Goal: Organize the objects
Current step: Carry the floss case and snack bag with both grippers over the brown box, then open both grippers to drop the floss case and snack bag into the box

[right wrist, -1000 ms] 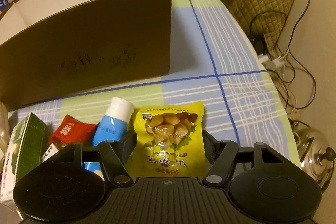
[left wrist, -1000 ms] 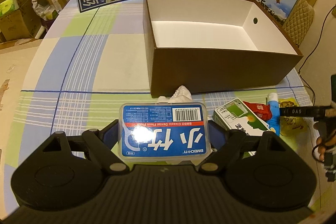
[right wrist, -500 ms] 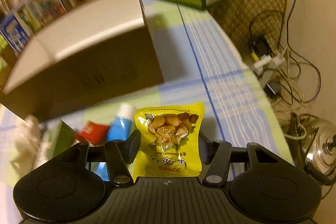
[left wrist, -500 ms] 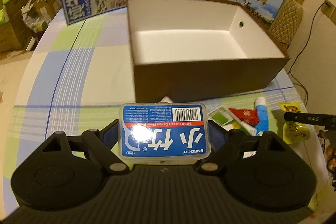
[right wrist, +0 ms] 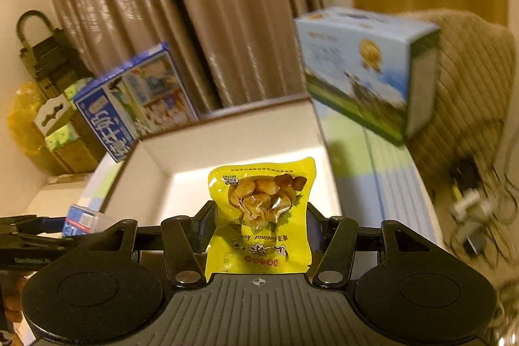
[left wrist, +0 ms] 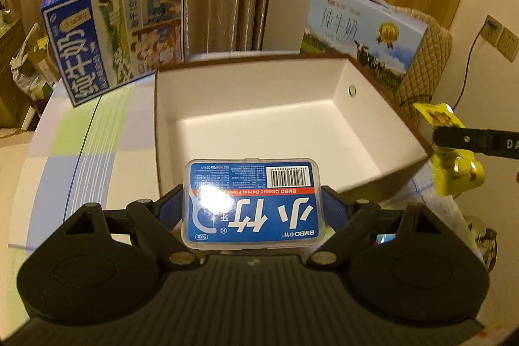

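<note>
A: Which step is this?

B: The carry, I'd say. Both grippers are loaded and raised near the brown box (left wrist: 373, 184), the open container with the white inside. Nothing lies in the part of the box that shows.

A: What does the left gripper (left wrist: 253, 209) hold?

B: A clear plastic floss-pick case (left wrist: 253, 203) with a blue label. The jaws are clamped on its two short sides, about as wide apart as the case is long. It hangs level, just at the near wall of the box, above the rim.

A: And the right gripper (right wrist: 258, 229)?

B: Its jaws are closed on a yellow snack packet (right wrist: 259, 216), pinching the lower half so that the top stands up free. From its own camera the packet sits over the near right part of the box; from the left camera it shows at the box's right corner, so whether it is fully past the wall I cannot tell.

A: What does the next move call for?

B: Probably going forward over the rim, lowering toward the white floor, then parting the jaws. The two loads should land apart. The packet is limp and may flop. The striped surface (left wrist: 84, 145) left of the box plays no part.
</note>
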A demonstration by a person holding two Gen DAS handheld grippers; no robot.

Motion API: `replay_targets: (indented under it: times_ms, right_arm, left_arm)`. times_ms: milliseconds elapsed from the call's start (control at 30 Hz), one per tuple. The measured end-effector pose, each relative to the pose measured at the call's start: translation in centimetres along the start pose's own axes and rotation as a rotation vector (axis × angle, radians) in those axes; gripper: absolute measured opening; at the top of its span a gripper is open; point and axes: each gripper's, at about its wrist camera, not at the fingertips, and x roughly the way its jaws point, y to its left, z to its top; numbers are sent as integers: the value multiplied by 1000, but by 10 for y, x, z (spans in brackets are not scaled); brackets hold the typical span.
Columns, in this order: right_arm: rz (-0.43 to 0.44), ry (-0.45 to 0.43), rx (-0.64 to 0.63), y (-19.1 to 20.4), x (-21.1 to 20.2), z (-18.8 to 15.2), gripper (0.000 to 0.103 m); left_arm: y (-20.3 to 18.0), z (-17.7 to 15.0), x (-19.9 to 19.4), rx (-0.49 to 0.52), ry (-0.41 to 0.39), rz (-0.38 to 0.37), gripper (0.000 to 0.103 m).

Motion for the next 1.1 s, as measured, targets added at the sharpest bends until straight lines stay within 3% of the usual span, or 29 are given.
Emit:
replay_targets:
  times_ms: [233,667,767,1100]
  right_arm:
    - [22,98,-11,5,72,25,53]
    - [-38,445,-95,-8,176,3,54]
    - [-44,470,-100,-12,184,2,57]
    - [-15,397,-15,-28,161,8,67]
  left_arm:
    - [-1,34,34,-4,25,2,84]
    - [3,45,96,-1,141,4,84]
    - [1,46,106,5,161,-2,84]
    - [-2,44,122,23,197,1,84]
